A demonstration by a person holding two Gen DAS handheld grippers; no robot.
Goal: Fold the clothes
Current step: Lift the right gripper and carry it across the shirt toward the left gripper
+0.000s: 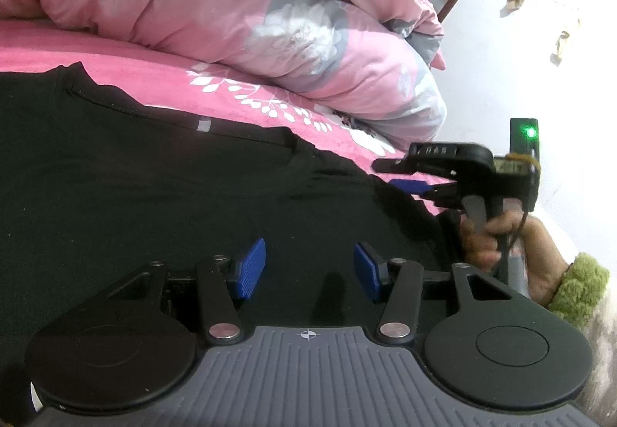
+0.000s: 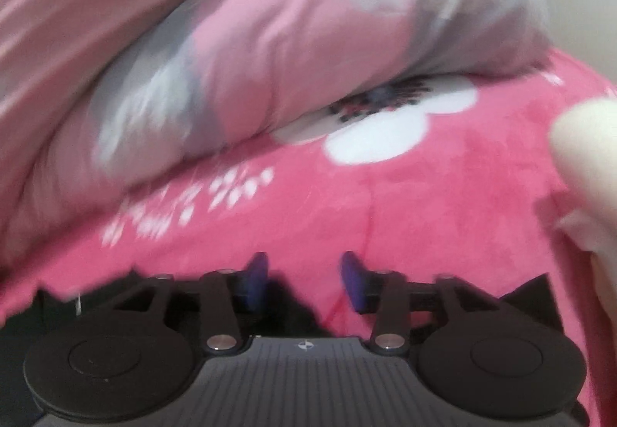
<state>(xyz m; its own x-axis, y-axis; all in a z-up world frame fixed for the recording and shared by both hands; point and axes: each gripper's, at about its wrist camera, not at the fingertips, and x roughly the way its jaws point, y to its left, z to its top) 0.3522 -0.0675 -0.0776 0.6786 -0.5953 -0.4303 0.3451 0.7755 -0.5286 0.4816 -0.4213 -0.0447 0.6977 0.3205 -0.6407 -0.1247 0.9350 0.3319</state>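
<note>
So the black shirt (image 1: 162, 172) is lying spread out on the bed (image 1: 162, 68), collar toward the pink duvet (image 1: 231, 2) that's bunched up at the back. Left hand-held gripper (image 1: 309, 267) sits over the middle of the shirt with its jaws parted and nothing between the blue pads (image 1: 250, 267), just dark fabric underneath. Right hand-held gripper (image 2: 304, 282) is off by the shirt's right edge; in its own view the jaws are apart too with only pink sheet showing in the gap, so it isn't gripping anything. That view is pretty smeared, so don't ask me for fine detail there.

My guess at what could go wrong from here:
- Right one looks like it's sitting past the edge of the shirt, so closing now might grab the sheet instead of the shirt, or both together, and drag the bedding up with the fold.
- Left one is over flat cloth, no edge to bite, so a pinch there would likely just bunch up a wrinkle.
- Duvet is close behind the collar, so a fold toward the back could catch on it.
- Black on black makes seams hard to spot, easy to grab two layers.
</note>
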